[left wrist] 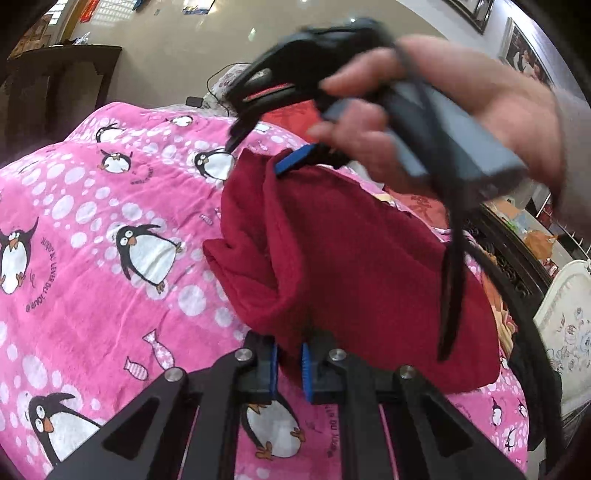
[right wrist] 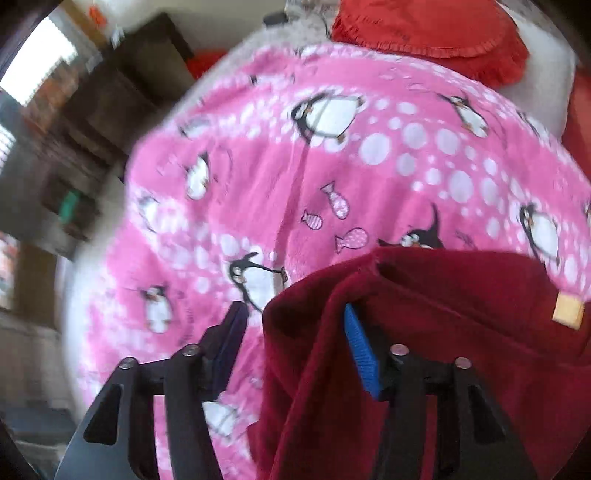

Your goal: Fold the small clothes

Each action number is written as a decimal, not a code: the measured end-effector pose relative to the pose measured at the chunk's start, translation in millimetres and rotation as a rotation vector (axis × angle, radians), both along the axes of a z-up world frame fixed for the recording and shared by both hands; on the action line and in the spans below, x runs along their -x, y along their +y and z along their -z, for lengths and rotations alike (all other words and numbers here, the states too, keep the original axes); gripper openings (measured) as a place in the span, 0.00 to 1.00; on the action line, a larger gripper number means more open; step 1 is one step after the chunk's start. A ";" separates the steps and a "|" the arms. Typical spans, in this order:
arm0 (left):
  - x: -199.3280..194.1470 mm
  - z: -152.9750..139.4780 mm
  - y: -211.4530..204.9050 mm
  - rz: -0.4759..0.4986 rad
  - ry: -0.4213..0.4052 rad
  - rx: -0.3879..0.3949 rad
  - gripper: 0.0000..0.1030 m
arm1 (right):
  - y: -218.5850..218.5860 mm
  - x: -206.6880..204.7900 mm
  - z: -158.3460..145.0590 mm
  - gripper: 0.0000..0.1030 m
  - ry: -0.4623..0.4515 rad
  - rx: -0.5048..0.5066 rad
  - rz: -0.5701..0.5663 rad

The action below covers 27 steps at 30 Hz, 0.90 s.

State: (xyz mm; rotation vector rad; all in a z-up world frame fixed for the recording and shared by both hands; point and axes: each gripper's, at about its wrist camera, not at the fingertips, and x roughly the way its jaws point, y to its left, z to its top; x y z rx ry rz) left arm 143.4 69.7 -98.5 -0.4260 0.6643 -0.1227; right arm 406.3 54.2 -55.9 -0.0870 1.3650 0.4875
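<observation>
A dark red fleece garment lies bunched on a pink penguin blanket. At the bottom of the left wrist view my left gripper is shut on the garment's near edge, its blue pads pinching the fabric. A hand holds the right gripper above the garment's far edge, where one of its blue pads touches the cloth. In the right wrist view my right gripper is open. A fold of the garment hangs between its jaws against the right pad, unpinched. A tan label shows on the cloth.
The blanket covers a bed. A red fringed cushion lies at its far end. A dark wooden cabinet stands beyond the bed, and white floral furniture stands on the right. A black strap dangles from the right gripper.
</observation>
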 end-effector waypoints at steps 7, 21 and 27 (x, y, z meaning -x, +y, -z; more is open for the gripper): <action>10.7 -14.6 -18.9 0.050 -0.082 -0.077 0.09 | 58.1 -0.5 14.3 0.34 -0.035 0.338 -0.179; 13.3 -14.6 -14.1 0.048 -0.088 -0.055 0.09 | 35.4 6.8 14.7 0.00 -0.038 0.339 -0.213; 4.8 2.9 15.8 0.032 -0.009 0.141 0.41 | 9.0 -1.5 12.6 0.00 -0.006 0.198 -0.132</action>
